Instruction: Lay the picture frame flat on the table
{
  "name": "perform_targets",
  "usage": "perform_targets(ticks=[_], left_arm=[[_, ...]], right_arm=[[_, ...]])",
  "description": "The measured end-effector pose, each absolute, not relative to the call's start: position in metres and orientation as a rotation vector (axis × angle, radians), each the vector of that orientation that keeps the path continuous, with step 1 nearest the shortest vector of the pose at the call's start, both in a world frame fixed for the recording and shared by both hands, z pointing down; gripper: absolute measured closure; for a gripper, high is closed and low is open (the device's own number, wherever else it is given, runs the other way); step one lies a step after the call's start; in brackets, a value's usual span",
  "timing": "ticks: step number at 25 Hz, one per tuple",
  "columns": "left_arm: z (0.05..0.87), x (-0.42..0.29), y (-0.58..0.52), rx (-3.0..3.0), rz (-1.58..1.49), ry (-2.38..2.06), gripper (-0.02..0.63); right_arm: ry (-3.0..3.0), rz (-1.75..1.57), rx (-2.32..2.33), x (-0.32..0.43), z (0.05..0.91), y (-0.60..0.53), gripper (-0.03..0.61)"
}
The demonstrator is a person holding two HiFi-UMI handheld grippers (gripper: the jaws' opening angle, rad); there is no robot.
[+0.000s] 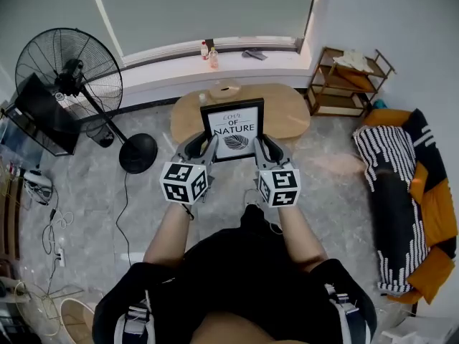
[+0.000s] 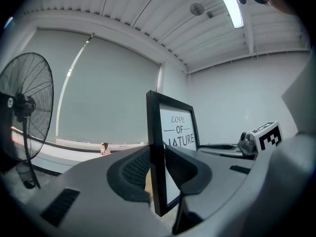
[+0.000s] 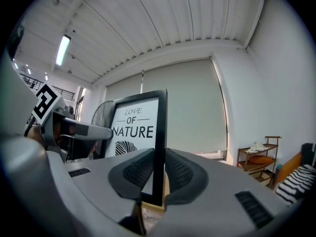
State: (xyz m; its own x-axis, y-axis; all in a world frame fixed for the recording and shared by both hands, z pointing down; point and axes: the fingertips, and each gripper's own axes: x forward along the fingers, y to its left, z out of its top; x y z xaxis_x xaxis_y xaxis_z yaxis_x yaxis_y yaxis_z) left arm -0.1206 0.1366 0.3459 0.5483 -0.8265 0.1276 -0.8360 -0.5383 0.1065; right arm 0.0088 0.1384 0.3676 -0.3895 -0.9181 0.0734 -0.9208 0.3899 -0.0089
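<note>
The picture frame (image 1: 232, 129) stands upright, print facing the person, over the near edge of the oval table (image 1: 290, 113); whether its bottom rests there is unclear. The left gripper (image 1: 208, 146) pinches its left rail and the right gripper (image 1: 259, 146) its right, forearms parallel. Laying it flat likely means tipping its top away.

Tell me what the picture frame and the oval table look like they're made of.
Picture frame: smooth matte black border, either painted wood or plastic, can't tell which; a white printed sheet sits inside. Table: pale tan, even matte top, likely wood or wood-look laminate.
</note>
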Motion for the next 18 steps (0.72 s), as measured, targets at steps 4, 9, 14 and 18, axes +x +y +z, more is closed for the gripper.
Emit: perform_targets(ticks=[4,9,14,18], left_arm=[[0.359,-0.096,0.035,2.562,0.105,-1.423,0.506],[0.355,-0.060,-0.096,2.522,0.128,-1.452,0.506],[0.348,-0.040,-0.183,2.489,0.153,-1.504,0.505],[0.353,-0.045,-0.221,2.450,0.170,-1.524,0.505]], right_arm=[[-2.555,0.117,1.670,0.034,0.377,0.037,0.494],[-2.562,0.192,1.626,0.069,0.378,-0.098,0.494],[-2.597,0.210,1.568,0.089,0.371,-0.193,0.494],[-2.609,0.233,1.528,0.084,0.377,-0.232,0.494]])
